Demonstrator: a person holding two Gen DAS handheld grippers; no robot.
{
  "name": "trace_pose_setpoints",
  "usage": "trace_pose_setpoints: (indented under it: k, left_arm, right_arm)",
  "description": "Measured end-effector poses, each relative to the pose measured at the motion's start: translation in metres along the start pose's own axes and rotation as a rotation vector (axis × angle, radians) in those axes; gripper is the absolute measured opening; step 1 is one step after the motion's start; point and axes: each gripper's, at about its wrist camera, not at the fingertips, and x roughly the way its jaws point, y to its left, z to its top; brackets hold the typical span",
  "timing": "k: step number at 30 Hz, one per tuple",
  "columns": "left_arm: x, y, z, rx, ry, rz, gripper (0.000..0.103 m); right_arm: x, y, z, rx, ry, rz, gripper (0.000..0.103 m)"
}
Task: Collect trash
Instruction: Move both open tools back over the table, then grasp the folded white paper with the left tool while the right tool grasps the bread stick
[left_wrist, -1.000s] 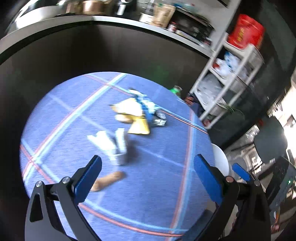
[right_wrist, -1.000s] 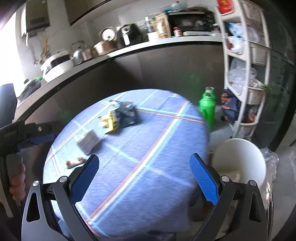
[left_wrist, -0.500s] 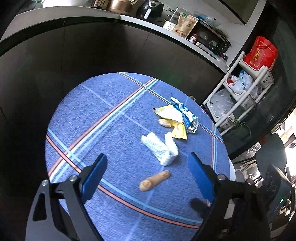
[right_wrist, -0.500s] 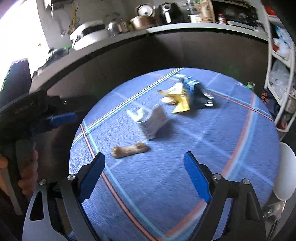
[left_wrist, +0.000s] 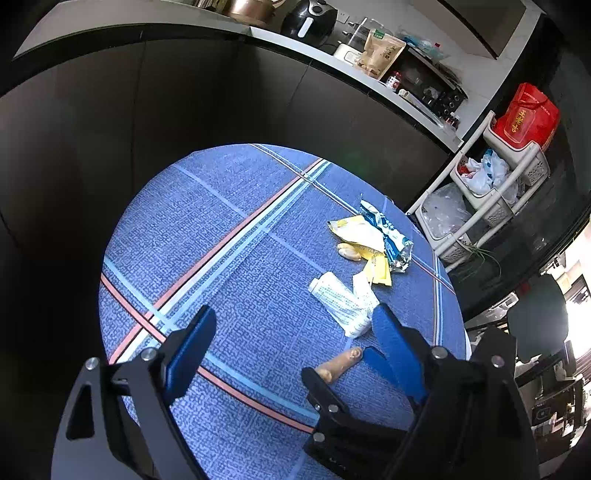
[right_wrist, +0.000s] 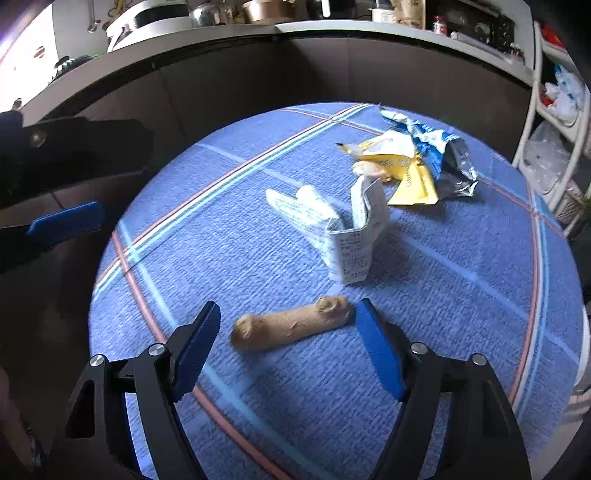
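A brown, stick-shaped scrap (right_wrist: 291, 326) lies on the round table's blue plaid cloth (left_wrist: 221, 229). My right gripper (right_wrist: 284, 310) straddles the scrap. Its jaws are closing with a gap still showing at the left pad. In the left wrist view the scrap (left_wrist: 338, 363) lies by the right gripper's black finger (left_wrist: 325, 395). My left gripper (left_wrist: 293, 314) hovers open over bare cloth, holding nothing. Farther back lie a crumpled white paper wrapper (right_wrist: 351, 236), a yellow wrapper (right_wrist: 399, 166), a blue-and-white foil packet (right_wrist: 439, 147) and a small tan piece (right_wrist: 369, 170).
A dark curved counter front (left_wrist: 184, 92) rises behind the table, with appliances and a paper bag on top. At the right stands a white basket rack (left_wrist: 491, 192) carrying a red bag (left_wrist: 526, 118). One blue pad of the left gripper (right_wrist: 64, 221) shows beyond the table's left edge.
The right gripper swung left across the table and dropped to the brown scrap, its jaws narrowing around it. The left gripper shifted left, so the trash now sits to its right.
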Motion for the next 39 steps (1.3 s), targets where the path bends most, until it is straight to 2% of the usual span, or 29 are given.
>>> trace_pose_setpoints:
  k: [6,12,16,19,20,21,22,23,25,33,39]
  left_arm:
    - [0.005,0.002,0.000,0.005,0.003,0.009,0.086]
    - [0.012,0.006,-0.001,-0.011,0.013,0.018,0.086]
    - [0.017,0.005,-0.001,-0.009,0.022,0.021,0.085]
    - [0.020,0.003,-0.002,-0.009,0.030,0.020,0.085]
    - [0.022,0.002,-0.002,-0.008,0.036,0.020,0.084]
    - [0.023,0.001,-0.003,-0.007,0.040,0.020,0.084]
    - [0.025,0.000,-0.003,-0.003,0.045,0.018,0.083]
    - [0.027,-0.001,-0.004,0.003,0.052,0.017,0.083]
    - [0.031,-0.005,-0.006,0.012,0.065,0.009,0.082]
    - [0.060,-0.038,-0.008,0.052,0.098,-0.067,0.080]
    - [0.099,-0.068,-0.004,0.123,0.140,-0.029,0.066]
  right_arm:
    - [-0.011,-0.023,-0.012,-0.005,0.003,-0.014,0.070]
    - [-0.022,-0.048,-0.019,0.030,0.000,-0.023,0.064]
    - [-0.021,-0.044,-0.017,0.035,-0.005,0.025,0.056]
    - [-0.016,-0.032,-0.016,-0.015,-0.018,0.039,0.051]
    - [-0.015,-0.028,-0.016,-0.031,-0.025,0.024,0.049]
    - [-0.014,-0.027,-0.016,-0.041,-0.030,0.007,0.037]
    - [-0.015,-0.030,-0.016,-0.045,-0.030,-0.001,0.021]
    - [-0.016,-0.032,-0.016,-0.039,-0.027,0.002,0.019]
    - [-0.019,-0.041,-0.018,-0.020,-0.019,0.016,0.019]
    - [-0.032,-0.086,-0.028,0.064,-0.025,-0.047,0.019]
    - [-0.034,-0.091,-0.030,0.071,-0.034,-0.043,0.019]
